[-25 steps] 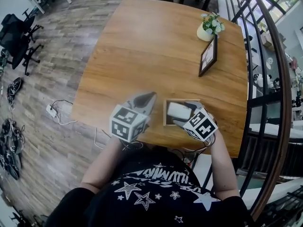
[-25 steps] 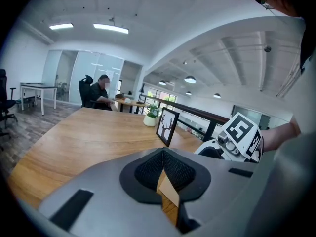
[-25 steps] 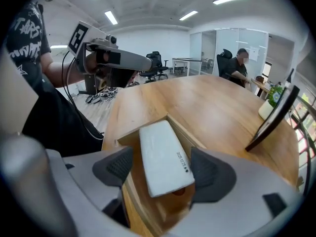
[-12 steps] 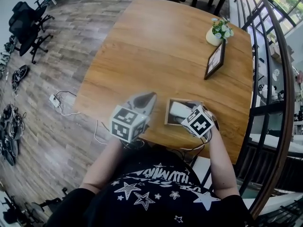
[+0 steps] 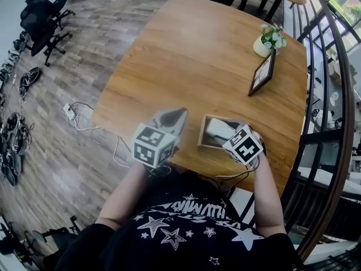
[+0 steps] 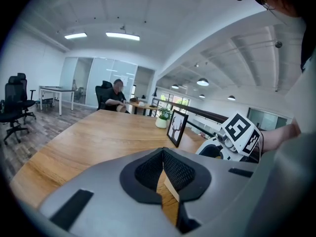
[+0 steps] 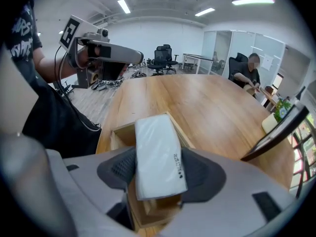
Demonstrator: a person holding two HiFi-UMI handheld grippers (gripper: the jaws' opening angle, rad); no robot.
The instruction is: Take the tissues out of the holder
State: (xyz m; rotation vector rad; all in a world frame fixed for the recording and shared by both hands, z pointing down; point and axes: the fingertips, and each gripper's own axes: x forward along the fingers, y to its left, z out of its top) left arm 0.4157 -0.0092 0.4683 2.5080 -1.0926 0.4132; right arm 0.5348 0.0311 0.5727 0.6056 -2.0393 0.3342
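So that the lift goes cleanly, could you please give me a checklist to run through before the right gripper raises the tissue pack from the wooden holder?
1. Tissue pack between the right gripper jaws, which have just been closing: ok.
2. Pads touching both long sides: ok, seemingly.
3. Pack clear of the wooden holder: not ok, it rests in it.
4. Left gripper out of the way, jaws together, empty: ok.
5. Holder steadied: not ok, nothing holds it.

black office chairs point(image 5: 42, 17) stand on plank floor point(image 5: 84, 55), perhaps glass partitions point(image 6: 98, 80) beyond.
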